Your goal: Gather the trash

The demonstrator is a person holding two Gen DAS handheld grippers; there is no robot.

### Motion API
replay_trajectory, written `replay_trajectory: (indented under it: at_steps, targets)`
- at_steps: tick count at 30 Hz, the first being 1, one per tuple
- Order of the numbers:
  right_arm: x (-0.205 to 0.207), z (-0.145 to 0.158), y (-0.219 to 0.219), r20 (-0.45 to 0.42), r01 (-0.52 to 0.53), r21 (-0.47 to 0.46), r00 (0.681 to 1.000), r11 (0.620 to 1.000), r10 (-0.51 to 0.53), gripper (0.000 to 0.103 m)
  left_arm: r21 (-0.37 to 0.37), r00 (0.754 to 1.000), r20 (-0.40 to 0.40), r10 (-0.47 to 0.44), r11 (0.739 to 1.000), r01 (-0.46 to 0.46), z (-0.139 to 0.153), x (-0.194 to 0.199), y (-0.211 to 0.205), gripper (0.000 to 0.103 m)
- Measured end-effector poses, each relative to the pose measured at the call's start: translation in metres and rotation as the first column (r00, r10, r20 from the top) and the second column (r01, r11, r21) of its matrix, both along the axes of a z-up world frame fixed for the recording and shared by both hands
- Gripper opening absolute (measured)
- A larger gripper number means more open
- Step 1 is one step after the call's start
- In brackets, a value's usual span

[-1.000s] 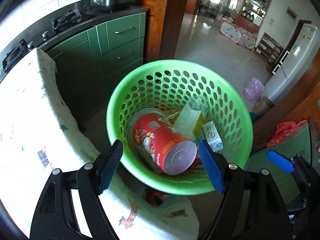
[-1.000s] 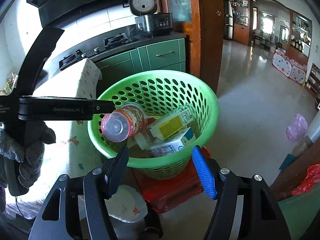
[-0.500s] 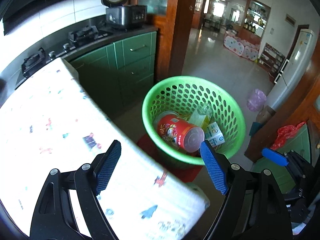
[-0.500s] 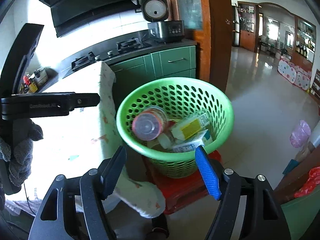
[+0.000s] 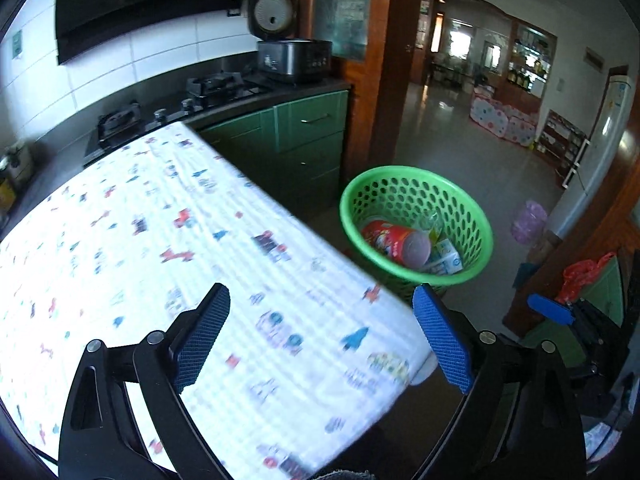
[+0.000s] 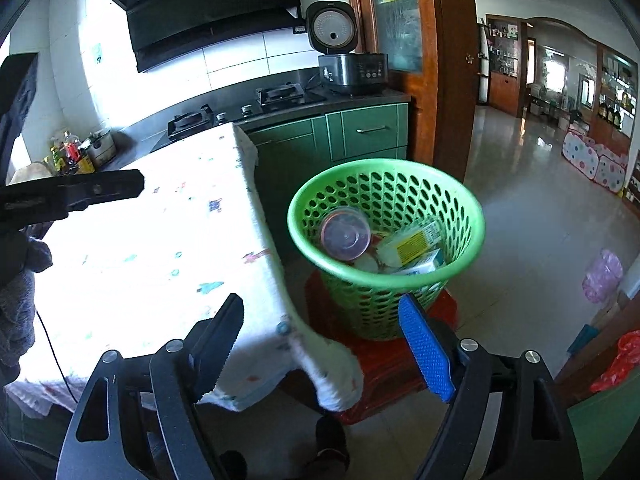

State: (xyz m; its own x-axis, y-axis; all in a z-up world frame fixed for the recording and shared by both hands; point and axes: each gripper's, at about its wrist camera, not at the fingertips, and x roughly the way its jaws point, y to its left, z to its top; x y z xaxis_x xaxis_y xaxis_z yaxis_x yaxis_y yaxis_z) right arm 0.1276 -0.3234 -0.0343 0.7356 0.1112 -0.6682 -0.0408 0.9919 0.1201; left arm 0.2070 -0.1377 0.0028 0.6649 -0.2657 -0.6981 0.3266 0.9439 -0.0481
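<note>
Both grippers empty, jaws opening, nothing between the pads. Left gripper point(image 5: 322, 338) poised over the near right corner of the table point(image 5: 120, 240), whose patterned cloth covering looks bare of any litter in both views. Right gripper point(image 6: 320, 342) hanging past that same corner, over the draped cloth edge and the red stool point(image 6: 400, 368) on which the green basket point(image 6: 464, 196) stands.

Trash already gathered in the basket, off the table's right edge and well apart from both sets of jaws:
- red snack can point(image 5: 390, 236) lying tilted, long axis pointing up and back toward the cameras, its clear lid point(image 6: 345, 233) facing the right wrist view
- yellow-labelled carton point(image 6: 412, 242) and a white-and-blue carton point(image 5: 446, 256) resting beside it

Basket ahead and slightly right of the right gripper, further right of the left gripper — right hand clearly the nearer to it. By the look of things, collection seemingly finished or close to it; no further piece visible on the cloth, though the table's far left corner is washed out by glare and hard to check — next reach, if any, likely to start from the left side
</note>
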Motion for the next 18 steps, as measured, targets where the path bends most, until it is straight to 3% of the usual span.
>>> replay_trajectory:
  at_steps: [18]
  targets:
    - [-0.037, -0.003, 0.041, 0.014, -0.005, -0.056, 1.0, 0.998, 0.006, 0.085, 0.003, 0.992, 0.08, 0.098, 0.995, -0.099, -0.002, -0.069, 0.051, 0.097]
